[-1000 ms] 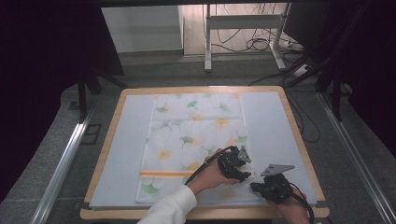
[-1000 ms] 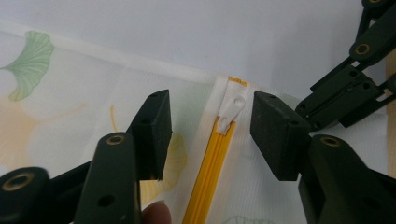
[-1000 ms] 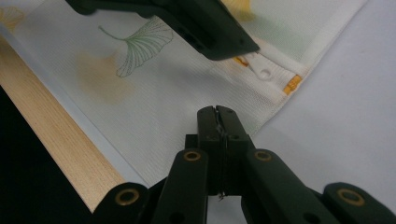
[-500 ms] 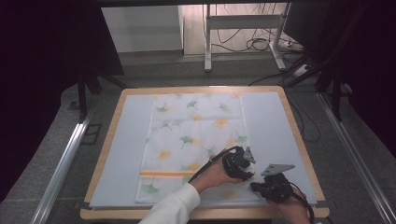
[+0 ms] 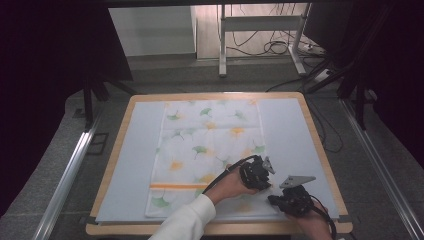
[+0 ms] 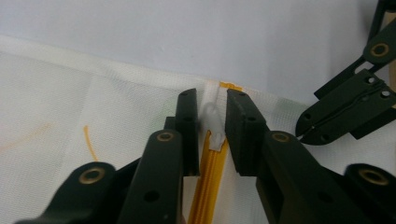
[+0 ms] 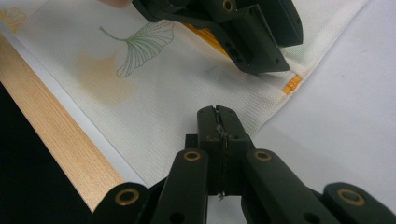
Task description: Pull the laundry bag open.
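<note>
My left claw [image 6: 211, 128] has been closing and straddles the white zipper pull [image 6: 212, 122], not yet pinching, the orange zipper [image 6: 208, 186] running back toward me. My right claw [image 7: 218, 122] clamps the cover [image 5: 210, 145] at the surface's near right.

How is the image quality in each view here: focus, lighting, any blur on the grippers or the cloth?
High view: table evenly lit, surroundings very dark, grippers small. Left gripper view: zipper pull sharp between the left gripper jaws, near jaw bodies soft. Right gripper view: cloth weave crisp, right gripper sharp.
</note>
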`<state>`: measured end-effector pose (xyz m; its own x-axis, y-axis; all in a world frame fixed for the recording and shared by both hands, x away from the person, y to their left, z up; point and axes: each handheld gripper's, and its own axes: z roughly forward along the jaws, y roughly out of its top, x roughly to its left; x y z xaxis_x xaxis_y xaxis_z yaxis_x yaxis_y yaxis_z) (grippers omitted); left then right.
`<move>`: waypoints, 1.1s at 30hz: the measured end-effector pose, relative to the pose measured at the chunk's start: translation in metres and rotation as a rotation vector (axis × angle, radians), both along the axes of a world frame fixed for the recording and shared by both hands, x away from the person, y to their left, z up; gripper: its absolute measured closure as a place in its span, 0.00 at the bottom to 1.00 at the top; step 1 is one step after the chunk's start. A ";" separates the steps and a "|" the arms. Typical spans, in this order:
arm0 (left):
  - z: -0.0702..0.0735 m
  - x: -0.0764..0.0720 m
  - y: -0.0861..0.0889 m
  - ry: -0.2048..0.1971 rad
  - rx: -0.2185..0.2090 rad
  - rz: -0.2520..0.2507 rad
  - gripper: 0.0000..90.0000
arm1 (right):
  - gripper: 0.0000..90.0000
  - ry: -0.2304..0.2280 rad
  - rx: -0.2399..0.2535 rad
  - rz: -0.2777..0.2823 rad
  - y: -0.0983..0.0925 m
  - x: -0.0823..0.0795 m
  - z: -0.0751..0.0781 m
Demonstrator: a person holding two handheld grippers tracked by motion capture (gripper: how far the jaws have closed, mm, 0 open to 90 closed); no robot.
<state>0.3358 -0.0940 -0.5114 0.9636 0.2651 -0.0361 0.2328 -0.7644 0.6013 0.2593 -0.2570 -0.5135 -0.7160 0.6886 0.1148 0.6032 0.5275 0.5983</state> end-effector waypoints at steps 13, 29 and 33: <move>0.002 -0.001 0.001 0.014 -0.011 0.016 0.94 | 0.98 0.001 0.001 0.002 0.000 0.000 0.000; 0.002 -0.002 0.006 0.017 -0.005 0.015 0.94 | 0.99 0.021 0.012 -0.006 -0.001 0.002 0.000; 0.002 -0.002 0.007 0.016 -0.001 0.012 0.94 | 0.99 0.033 0.016 -0.010 -0.002 0.003 0.000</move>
<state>0.3334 -0.0866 -0.5092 0.9595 0.2770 -0.0519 0.2519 -0.7606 0.5984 0.2625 -0.2587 -0.5136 -0.7046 0.6938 0.1489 0.6279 0.5119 0.5863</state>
